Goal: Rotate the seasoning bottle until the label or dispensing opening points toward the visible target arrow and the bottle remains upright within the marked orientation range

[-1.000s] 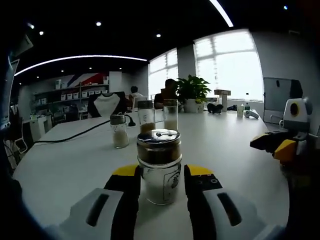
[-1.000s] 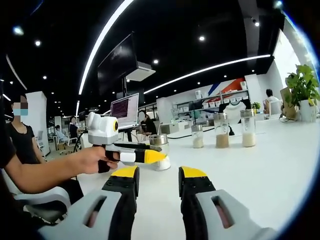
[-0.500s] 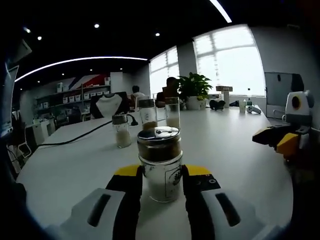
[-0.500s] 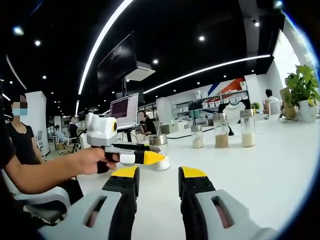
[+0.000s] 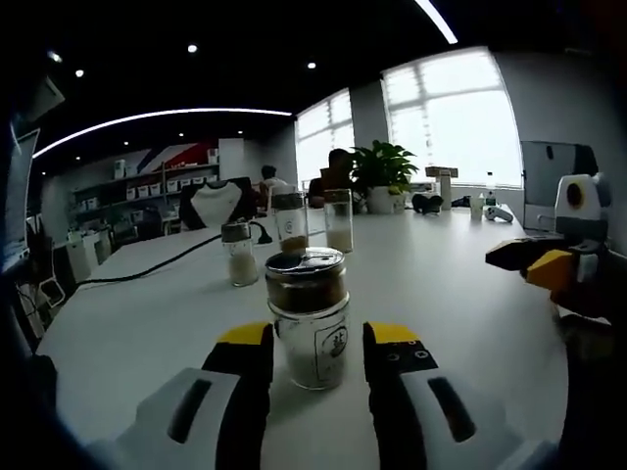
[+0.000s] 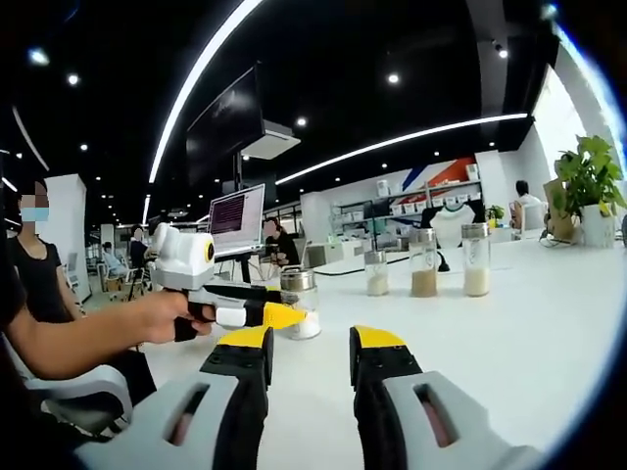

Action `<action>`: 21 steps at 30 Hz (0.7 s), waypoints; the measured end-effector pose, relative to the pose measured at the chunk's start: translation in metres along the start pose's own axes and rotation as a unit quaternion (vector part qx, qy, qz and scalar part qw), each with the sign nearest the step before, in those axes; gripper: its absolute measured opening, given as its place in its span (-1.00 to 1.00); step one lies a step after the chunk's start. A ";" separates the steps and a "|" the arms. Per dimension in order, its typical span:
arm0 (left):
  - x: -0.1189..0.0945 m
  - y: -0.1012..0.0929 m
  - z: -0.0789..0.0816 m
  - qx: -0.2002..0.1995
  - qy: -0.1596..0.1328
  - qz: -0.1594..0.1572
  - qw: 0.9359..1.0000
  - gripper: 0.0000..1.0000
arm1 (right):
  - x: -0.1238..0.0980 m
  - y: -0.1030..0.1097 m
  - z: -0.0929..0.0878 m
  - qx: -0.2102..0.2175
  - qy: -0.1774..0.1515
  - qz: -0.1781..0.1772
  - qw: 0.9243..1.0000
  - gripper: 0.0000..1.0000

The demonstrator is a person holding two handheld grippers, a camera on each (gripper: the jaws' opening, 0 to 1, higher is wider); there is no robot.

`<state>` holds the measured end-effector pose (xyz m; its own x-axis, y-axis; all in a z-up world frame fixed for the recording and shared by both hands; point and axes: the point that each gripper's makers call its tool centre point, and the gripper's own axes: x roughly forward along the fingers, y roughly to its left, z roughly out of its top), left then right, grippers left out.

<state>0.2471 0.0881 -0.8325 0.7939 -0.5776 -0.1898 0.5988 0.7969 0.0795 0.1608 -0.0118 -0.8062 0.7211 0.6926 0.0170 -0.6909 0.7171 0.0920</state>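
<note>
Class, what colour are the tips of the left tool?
Yellow tips on black jaws of the left tool, clearest in the left gripper view.

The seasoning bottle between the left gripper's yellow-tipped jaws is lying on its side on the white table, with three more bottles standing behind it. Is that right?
Not quite. The seasoning bottle stands upright on the white table, not on its side, as the left gripper view shows. It does sit between the jaws of the left gripper, and three more bottles stand behind it.
</note>
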 end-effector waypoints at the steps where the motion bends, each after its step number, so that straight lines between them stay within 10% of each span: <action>1: 0.000 -0.002 0.000 0.000 0.002 0.002 1.000 -0.20 | 0.000 -0.001 0.000 0.000 0.000 -0.001 1.000 -0.41; 21: -0.008 0.004 0.006 -0.015 -0.016 0.022 1.000 -0.14 | 0.001 -0.011 0.001 -0.013 0.009 -0.007 1.000 -0.42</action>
<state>0.2440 0.0950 -0.8251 0.8227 -0.5467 -0.1557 0.5601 0.8264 0.0582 0.1693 -0.0197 -0.8060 0.7298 0.6836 -0.0020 -0.6821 0.7283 0.0652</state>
